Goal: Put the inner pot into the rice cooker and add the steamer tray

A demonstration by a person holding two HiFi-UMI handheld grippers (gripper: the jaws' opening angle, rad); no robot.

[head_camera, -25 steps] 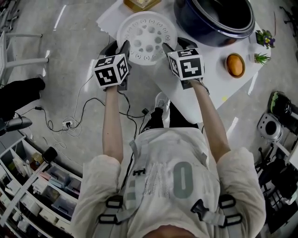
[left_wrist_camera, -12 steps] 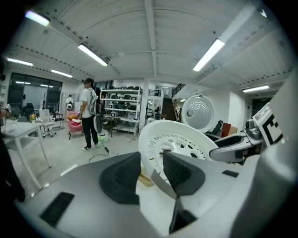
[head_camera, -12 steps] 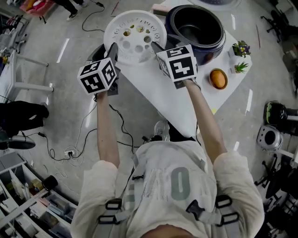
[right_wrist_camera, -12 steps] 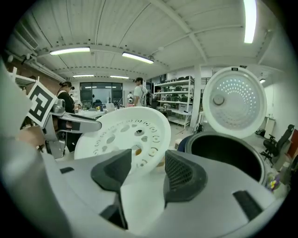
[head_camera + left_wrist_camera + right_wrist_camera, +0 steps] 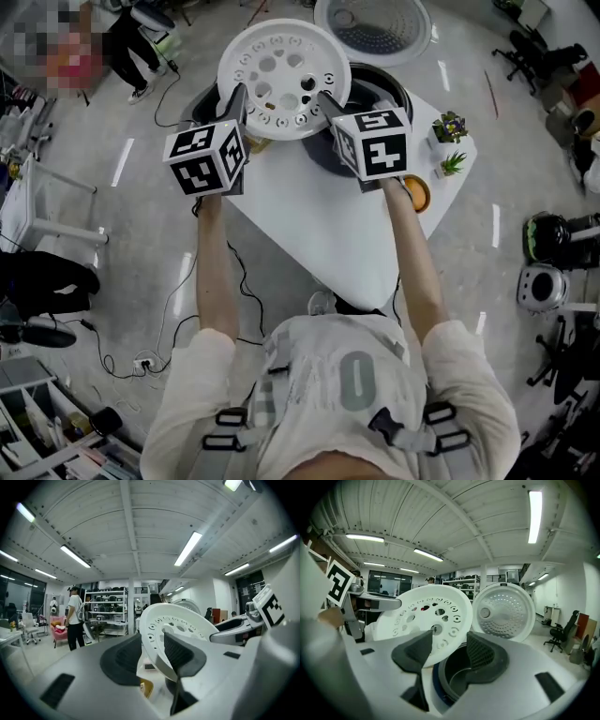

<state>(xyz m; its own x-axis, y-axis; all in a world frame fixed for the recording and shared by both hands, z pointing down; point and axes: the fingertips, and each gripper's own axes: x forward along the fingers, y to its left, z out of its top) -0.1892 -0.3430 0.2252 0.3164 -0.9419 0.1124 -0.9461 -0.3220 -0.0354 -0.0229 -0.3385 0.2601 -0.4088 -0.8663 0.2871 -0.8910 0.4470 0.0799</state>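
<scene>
A white round perforated plastic steamer tray (image 5: 281, 75) hung in the air between the 2 grippers, over the far end of the white surface (image 5: 309, 216) and partly over the left rim of the dark blue rice cooker (image 5: 384, 89).

The left gripper (image 5: 232, 103) was closed on the tray's left near rim. In the left gripper view its 2 dark fingers (image 5: 180, 654) stood on either side of that rim, 1 against the perforated face and 1 outside.

The right gripper (image 5: 326, 101) clamped the right near rim. In the right gripper view the tray's edge sat between its fingers (image 5: 483, 656).

The tray was tilted, and its far edge was free.

Just right of it, the grey inner pot (image 5: 461, 684) sat inside the cooker. The cooker's round lid (image 5: 504, 613) stood open behind.
</scene>
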